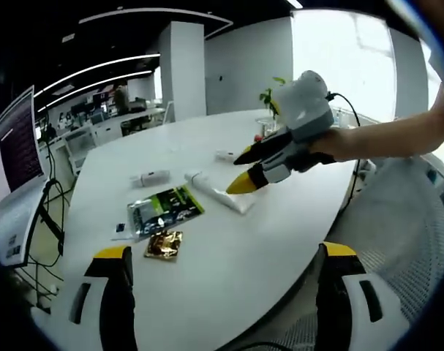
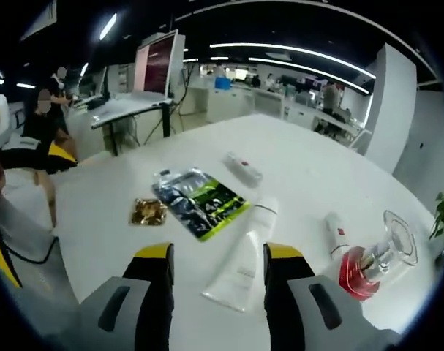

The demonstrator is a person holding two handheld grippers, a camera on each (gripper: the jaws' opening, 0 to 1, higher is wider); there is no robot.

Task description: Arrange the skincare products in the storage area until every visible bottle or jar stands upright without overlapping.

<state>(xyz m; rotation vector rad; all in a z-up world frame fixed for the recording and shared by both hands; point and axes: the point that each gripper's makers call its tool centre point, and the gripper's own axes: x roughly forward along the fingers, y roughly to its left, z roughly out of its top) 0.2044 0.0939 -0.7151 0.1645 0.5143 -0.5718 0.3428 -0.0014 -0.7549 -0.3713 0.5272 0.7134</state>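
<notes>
A white tube [image 2: 242,257] lies flat on the white table [image 2: 302,168], straight ahead between the fingers of my right gripper [image 2: 218,252], which is open. From the left gripper view, that right gripper [image 1: 245,170] hovers just above the same tube [image 1: 216,191], held by a person's hand. A small white bottle [image 2: 243,169] lies on its side further back, also visible as the bottle [image 1: 150,178]. Another white tube [image 2: 335,232] lies beside a glass jar with red contents [image 2: 375,262]. My left gripper [image 1: 225,278] is wide open over the near table edge, holding nothing.
A green and black sachet [image 1: 165,210] and a gold packet [image 1: 164,244] lie flat near the tube; they appear as sachet [image 2: 201,199] and packet [image 2: 148,212]. A desk with a monitor [image 1: 17,146] stands beyond the table. A potted plant [image 1: 269,95] is at the far side.
</notes>
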